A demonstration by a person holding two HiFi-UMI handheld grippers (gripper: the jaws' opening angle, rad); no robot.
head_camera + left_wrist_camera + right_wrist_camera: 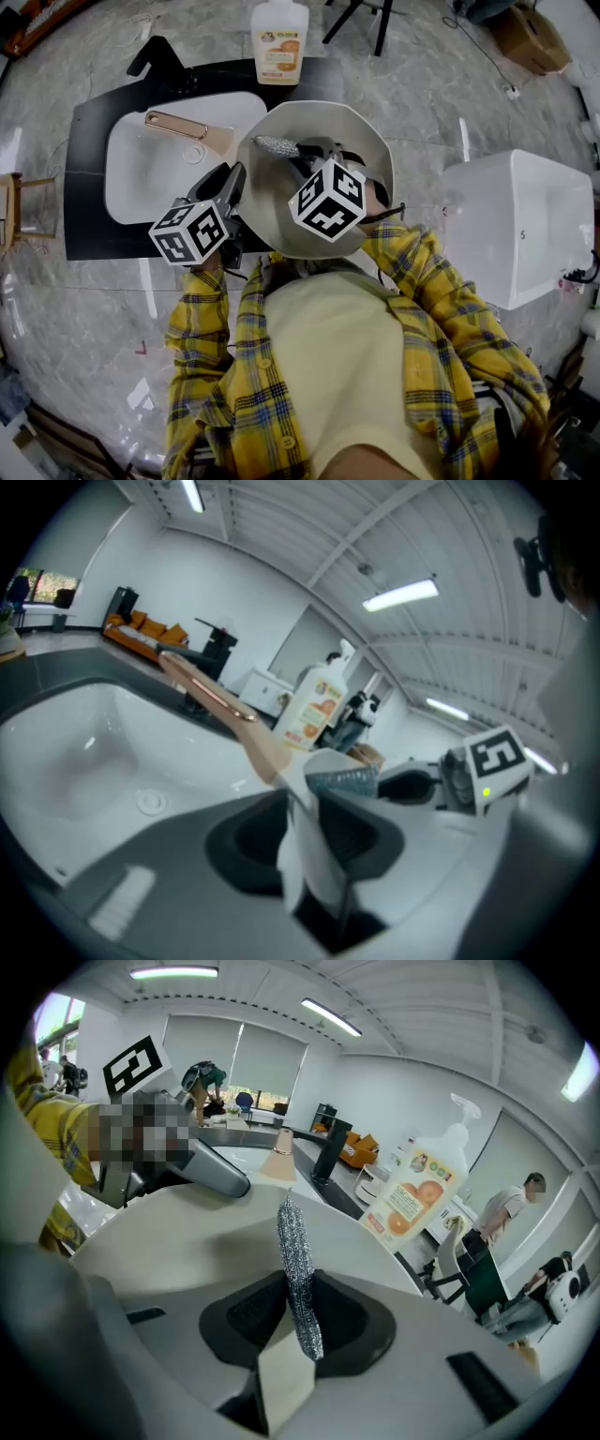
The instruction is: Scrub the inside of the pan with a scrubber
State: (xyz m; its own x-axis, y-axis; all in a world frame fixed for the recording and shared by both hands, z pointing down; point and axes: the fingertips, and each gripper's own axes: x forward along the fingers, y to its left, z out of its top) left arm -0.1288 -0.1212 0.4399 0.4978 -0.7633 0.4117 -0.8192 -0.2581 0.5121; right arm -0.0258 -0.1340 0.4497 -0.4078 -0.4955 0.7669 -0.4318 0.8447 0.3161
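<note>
The left gripper (305, 822) clamps the pan (352, 127) rim, the right gripper (298, 1312) clamps the scrubber (295, 1241) inside the pan; the bottle (279, 42) label behind the pan is illegible.

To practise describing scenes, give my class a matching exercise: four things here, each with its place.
Things:
1 scrubber
2 pan
3 soap bottle
4 spatula

Places:
A resting in the sink
B rim between the left gripper's jaws
C upright beyond the sink
D clamped in the right gripper

Pairs: 1-D, 2-B, 3-C, 4-A
</note>
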